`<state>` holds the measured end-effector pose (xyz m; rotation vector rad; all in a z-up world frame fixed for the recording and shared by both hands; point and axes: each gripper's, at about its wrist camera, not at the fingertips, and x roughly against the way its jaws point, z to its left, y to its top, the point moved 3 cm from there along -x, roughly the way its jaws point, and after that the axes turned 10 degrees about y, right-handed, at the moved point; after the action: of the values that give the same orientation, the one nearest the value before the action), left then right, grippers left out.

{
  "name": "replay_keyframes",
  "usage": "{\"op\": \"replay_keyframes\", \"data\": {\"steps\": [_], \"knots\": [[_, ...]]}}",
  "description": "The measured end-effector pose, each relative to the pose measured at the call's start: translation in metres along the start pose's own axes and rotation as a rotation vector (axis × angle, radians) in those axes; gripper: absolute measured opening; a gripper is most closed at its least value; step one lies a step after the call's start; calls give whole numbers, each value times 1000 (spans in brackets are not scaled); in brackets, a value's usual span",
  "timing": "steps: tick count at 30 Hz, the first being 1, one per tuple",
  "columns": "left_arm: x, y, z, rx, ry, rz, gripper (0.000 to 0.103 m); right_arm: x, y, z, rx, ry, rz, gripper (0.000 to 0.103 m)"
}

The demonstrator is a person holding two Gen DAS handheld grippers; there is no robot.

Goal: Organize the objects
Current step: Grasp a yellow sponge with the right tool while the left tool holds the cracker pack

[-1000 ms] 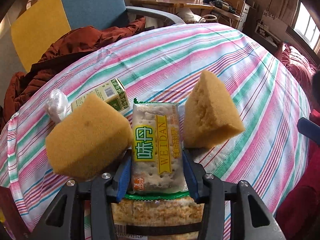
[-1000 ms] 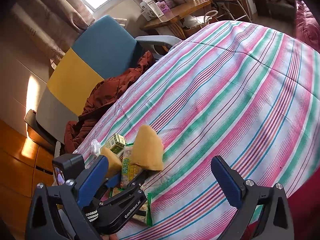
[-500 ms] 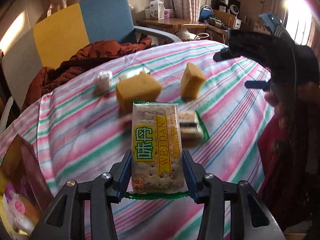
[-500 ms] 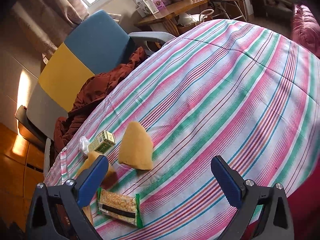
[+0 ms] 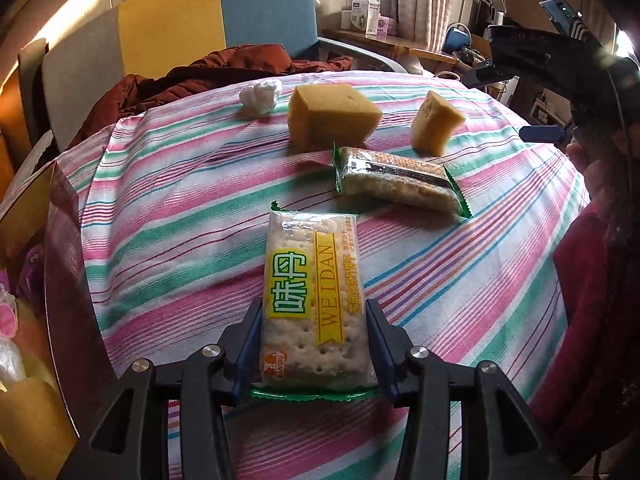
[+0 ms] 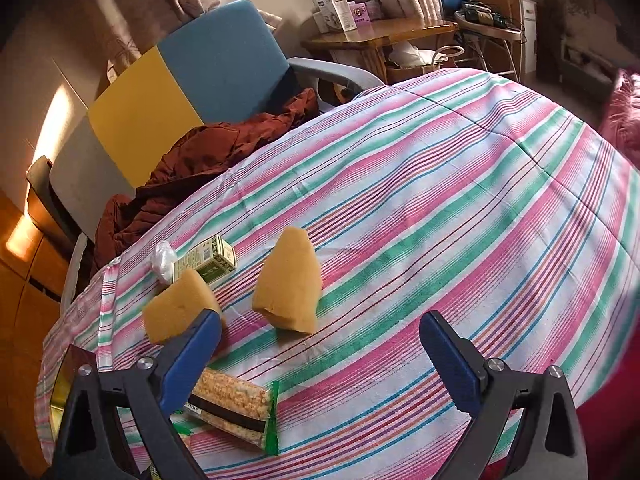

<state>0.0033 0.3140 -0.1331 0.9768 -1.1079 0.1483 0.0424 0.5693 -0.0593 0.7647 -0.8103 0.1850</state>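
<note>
My left gripper point(image 5: 314, 340) is shut on a WEIDAN cracker packet point(image 5: 314, 300) and holds it above the striped tablecloth point(image 5: 180, 216). On the cloth lie a second cracker packet point(image 5: 400, 186), two yellow sponges point(image 5: 330, 118) point(image 5: 434, 120) and a crumpled white wrapper point(image 5: 260, 96). My right gripper point(image 6: 320, 354) is open and empty above the cloth; the second packet point(image 6: 232, 408) lies by its left finger, with the sponges point(image 6: 290, 284) point(image 6: 178, 312) and a small green box point(image 6: 206, 260) beyond. The right gripper also shows in the left wrist view point(image 5: 536, 92).
A blue and yellow armchair point(image 6: 180, 76) with a rust-red jacket point(image 6: 208, 156) stands behind the table. An open box with soft items point(image 5: 24, 300) sits off the table's left edge. A wooden desk point(image 6: 380, 36) with boxes stands at the back. A red cushion point(image 6: 624, 120) lies at right.
My left gripper has pulled back and up with the cracker packet, away from the sponges and the second packet. My right gripper stays open and has shifted a little closer to the table.
</note>
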Motion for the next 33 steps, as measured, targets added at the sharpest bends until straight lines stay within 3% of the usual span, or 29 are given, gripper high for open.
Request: {"op": "replay_keyframes", "data": {"steps": [18,25,33], "knots": [[4,-9,5,26,-50,-71,48,-12,-4,-6,-49,-22,23,95],[5,-11,6,16,-55,-86,49,-28,-7,16,30,-24,59,95],[6,-13,4,19,-39,-102,49,-47,1,19,82,-64,60,85]]}}
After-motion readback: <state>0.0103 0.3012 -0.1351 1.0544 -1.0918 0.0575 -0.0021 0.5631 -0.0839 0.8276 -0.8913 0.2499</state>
